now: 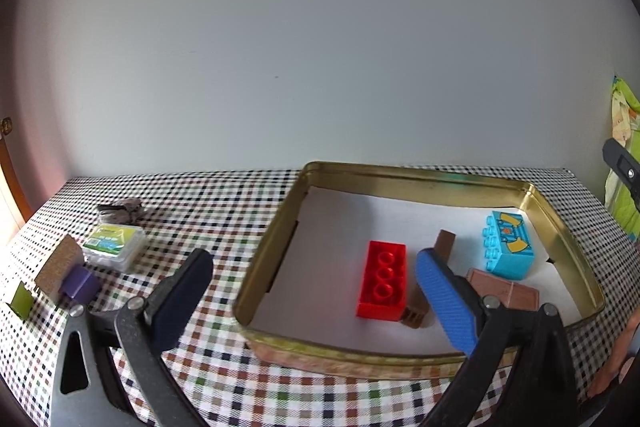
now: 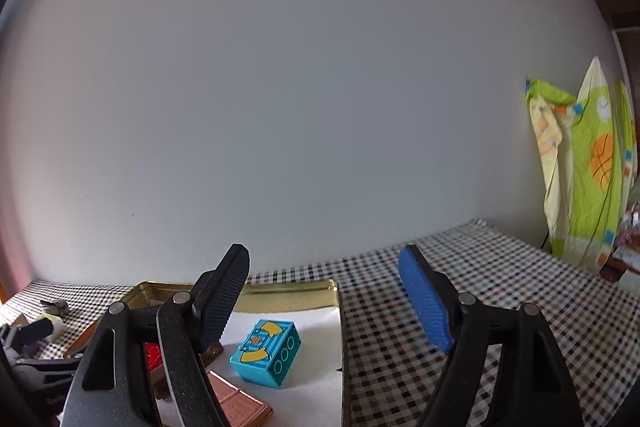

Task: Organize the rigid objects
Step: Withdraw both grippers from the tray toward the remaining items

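Observation:
A gold tin tray lined with white paper stands on the checked tablecloth. In it lie a red brick, a brown brick, a cyan printed brick and a copper-coloured flat block. My left gripper is open and empty over the tray's near left wall. My right gripper is open and empty above the tray's right rim; the cyan brick and the copper block lie below it.
Left of the tray on the cloth lie a clear plastic box with a green label, a cork-topped block, a purple cube, a green block and a small dark item. A green patterned cloth hangs at the right.

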Available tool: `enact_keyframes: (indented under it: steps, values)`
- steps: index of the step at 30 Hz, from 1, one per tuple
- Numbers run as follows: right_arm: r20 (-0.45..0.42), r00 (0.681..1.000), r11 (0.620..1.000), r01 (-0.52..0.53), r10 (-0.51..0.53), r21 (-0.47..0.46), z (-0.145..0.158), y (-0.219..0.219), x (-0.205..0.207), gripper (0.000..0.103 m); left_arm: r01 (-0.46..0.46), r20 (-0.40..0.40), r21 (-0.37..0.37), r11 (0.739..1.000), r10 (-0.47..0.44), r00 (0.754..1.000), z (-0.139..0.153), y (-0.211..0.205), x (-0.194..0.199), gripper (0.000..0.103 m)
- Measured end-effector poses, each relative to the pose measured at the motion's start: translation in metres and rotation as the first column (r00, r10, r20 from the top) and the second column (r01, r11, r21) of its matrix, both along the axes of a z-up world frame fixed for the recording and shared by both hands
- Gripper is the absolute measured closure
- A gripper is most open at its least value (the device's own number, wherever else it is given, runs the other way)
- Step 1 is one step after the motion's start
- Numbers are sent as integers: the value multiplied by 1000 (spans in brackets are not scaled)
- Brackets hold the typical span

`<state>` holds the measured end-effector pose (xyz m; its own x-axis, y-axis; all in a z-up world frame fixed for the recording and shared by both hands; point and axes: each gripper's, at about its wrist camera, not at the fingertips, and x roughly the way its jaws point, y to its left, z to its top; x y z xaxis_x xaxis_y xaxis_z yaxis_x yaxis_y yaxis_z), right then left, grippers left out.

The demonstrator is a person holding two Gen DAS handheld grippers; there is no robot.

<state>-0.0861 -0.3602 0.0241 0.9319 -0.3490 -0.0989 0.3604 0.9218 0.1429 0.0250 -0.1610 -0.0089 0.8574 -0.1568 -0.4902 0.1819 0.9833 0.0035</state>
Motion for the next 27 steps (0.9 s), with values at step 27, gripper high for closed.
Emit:
enact_keyframes:
  steps: [27]
  values:
    - [10, 1000, 999, -4, 4, -47, -1, 56, -18, 24, -176, 39, 19, 984, 175, 984, 4, 121, -10, 0]
